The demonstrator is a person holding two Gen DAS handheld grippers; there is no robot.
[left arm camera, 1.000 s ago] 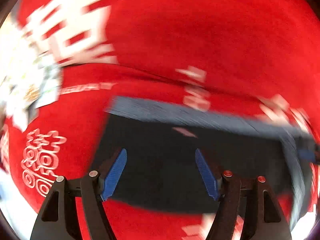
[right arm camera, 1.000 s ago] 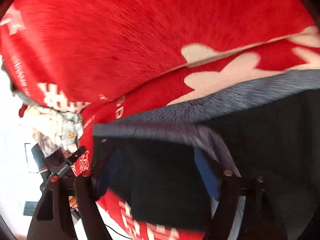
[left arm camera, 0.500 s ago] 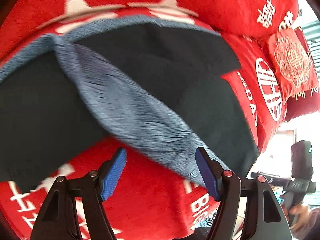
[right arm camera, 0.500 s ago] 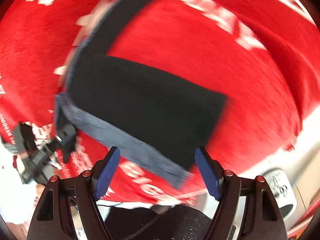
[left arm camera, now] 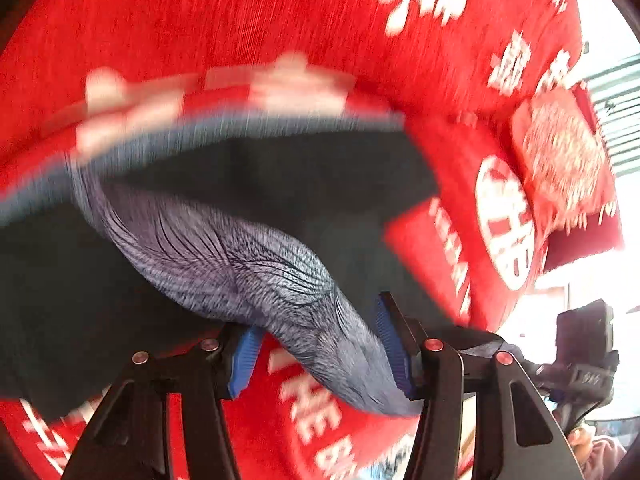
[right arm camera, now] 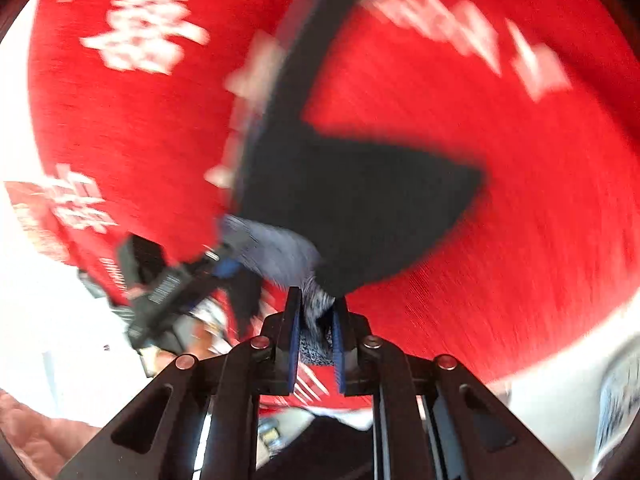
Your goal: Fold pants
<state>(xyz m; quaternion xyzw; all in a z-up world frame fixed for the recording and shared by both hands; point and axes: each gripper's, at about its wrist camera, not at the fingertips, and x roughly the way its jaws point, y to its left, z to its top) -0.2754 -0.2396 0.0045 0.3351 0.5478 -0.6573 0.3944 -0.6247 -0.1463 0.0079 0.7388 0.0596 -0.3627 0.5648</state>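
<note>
The dark pants [left arm camera: 280, 184] with a grey-blue ribbed waistband [left arm camera: 248, 264] lie on a red bedspread [left arm camera: 200, 20]. In the left wrist view my left gripper [left arm camera: 320, 344] stands open, and the waistband passes between its blue pads [left arm camera: 390, 340]. In the right wrist view my right gripper [right arm camera: 316, 340] is shut on the waistband [right arm camera: 316, 304], with the dark pants [right arm camera: 352, 200] spread beyond it. The left gripper [right arm camera: 172, 284] shows at the left of that view, beside the waistband.
The red bedspread [right arm camera: 520, 200] bears white characters. A red embroidered cushion [left arm camera: 560, 152] lies at the far right in the left wrist view. The bed edge and bright floor [right arm camera: 60, 340] show at the lower left in the right wrist view.
My right gripper has shut on the waistband; it was open half a second ago. My left gripper has come closer, so the waistband now lies between its fingers. Both views are motion-blurred.
</note>
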